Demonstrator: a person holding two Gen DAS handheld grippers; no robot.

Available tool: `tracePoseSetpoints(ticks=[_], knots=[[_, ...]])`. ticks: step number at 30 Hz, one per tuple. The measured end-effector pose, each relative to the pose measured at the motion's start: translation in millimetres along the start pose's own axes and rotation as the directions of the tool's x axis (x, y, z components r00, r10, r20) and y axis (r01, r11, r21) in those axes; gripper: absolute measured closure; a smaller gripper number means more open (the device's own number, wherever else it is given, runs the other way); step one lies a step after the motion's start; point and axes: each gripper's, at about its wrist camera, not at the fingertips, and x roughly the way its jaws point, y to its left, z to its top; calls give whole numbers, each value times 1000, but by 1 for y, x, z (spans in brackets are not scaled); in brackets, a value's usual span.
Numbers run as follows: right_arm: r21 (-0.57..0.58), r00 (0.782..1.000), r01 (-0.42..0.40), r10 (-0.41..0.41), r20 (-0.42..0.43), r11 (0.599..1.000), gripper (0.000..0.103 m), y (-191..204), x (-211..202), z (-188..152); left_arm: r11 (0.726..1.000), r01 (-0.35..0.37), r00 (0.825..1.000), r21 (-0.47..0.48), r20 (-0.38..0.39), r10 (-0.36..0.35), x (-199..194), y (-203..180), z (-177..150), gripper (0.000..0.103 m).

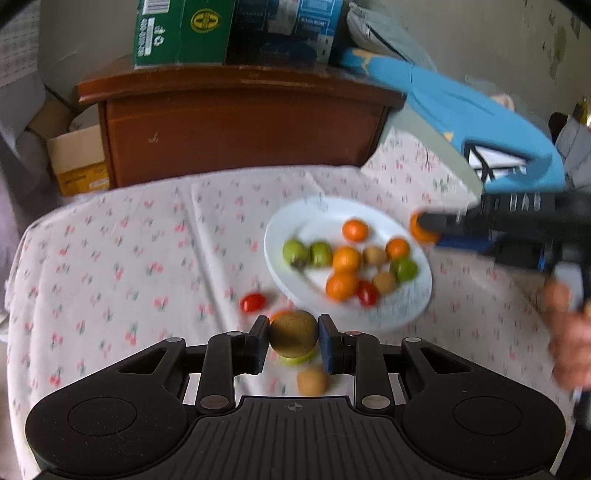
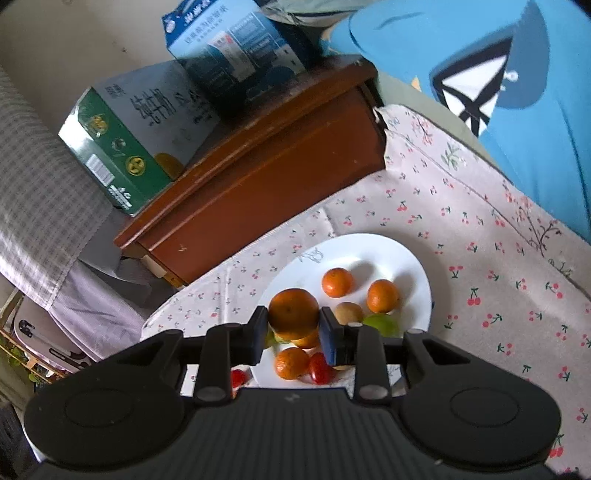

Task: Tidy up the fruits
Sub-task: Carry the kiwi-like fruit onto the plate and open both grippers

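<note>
My left gripper [image 1: 293, 338] is shut on a brown kiwi [image 1: 293, 334], held above the cloth in front of a white plate [image 1: 321, 210]. The plate holds several oranges, green fruits, kiwis and a cherry tomato. A cherry tomato [image 1: 253, 302], a kiwi [image 1: 313, 381] and a green fruit [image 1: 295, 359] lie on the cloth near my left gripper. My right gripper [image 2: 293, 325] is shut on an orange [image 2: 293, 313], held over the plate [image 2: 380, 251]. It shows in the left wrist view [image 1: 424, 225] at the plate's right rim.
A brown wooden cabinet [image 1: 240, 122] stands behind the table with a green box [image 1: 181, 31] and a blue box [image 1: 284, 29] on it. The table has a cherry-print cloth [image 1: 129, 258]. A person in a blue shirt [image 2: 517, 92] is on the right.
</note>
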Motion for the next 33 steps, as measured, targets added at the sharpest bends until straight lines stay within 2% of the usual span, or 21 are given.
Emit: tracePoseSetpoints(ticks=[4,14,23,29,30,32,33], knots=[[9,1000,-4,4,-26,1000,73,0,14,-2,1000,10,1000,13,29,-10,14,1,22,77],[-144,998,52,-57,-25,988,73,15,43,-3,999,42,998,12,45,-42,57,-1,58,78],[-171,993,106,-113,-29,980,72,9,66,0,998,70,997,-4,25,-70,91,-4,72,77],[-156,992,121,-127,-25,980,70,4,69,2,998,69,997,-12,19,-69,100,-7,73,75],[-151,992,121,-127,-27,981,70,4,69,2,997,75,997,-16,21,-75,99,-8,73,73],[-142,992,120,-125,-32,983,69,3,68,2,997,73,997,-16,36,-72,93,-9,74,56],[-139,991,121,-127,-34,983,68,3,68,3,998,66,997,-14,48,-65,89,-10,76,52]])
